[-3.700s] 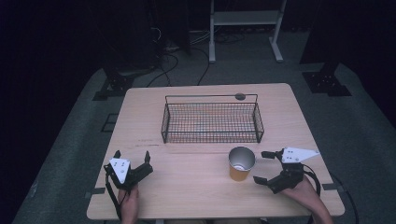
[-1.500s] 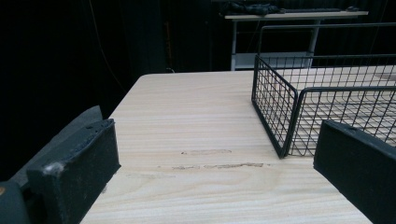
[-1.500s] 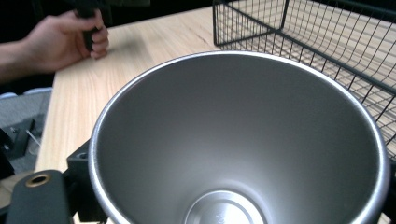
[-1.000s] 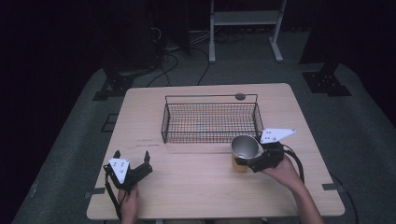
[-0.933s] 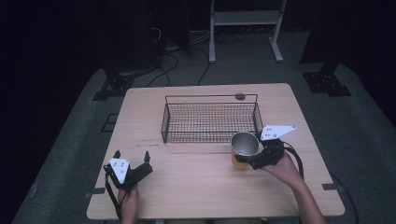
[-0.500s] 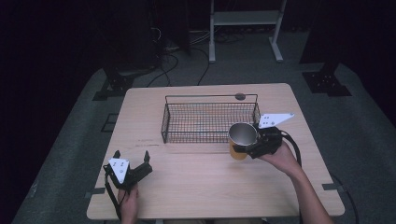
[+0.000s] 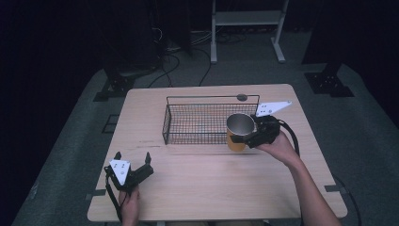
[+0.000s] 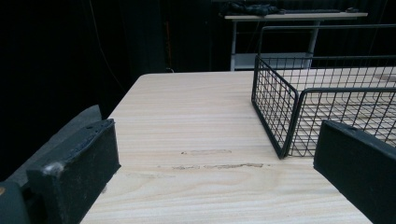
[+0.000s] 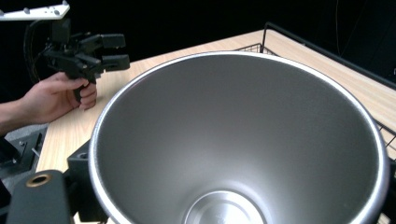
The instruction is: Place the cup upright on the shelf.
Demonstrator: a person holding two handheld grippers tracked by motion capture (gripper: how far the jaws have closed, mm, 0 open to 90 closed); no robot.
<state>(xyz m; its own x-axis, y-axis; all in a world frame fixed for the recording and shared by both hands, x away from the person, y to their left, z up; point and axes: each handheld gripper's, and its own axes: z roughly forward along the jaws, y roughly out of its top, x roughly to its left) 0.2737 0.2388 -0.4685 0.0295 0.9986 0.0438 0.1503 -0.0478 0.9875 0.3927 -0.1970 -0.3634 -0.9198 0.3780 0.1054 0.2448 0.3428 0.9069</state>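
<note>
Right gripper point(image 7: 250, 135) clamps the cup point(image 7: 238, 131), lifted at the basket's point(image 7: 188, 123) near right corner, not yet inside. Drop and release remain. Left gripper point(image 7: 133, 162) rests open, near left.

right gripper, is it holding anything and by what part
Yes. The right gripper is shut on the steel cup, gripping its side wall just below the rim, at the basket's near right corner. The left gripper is open and holds nothing.
</note>
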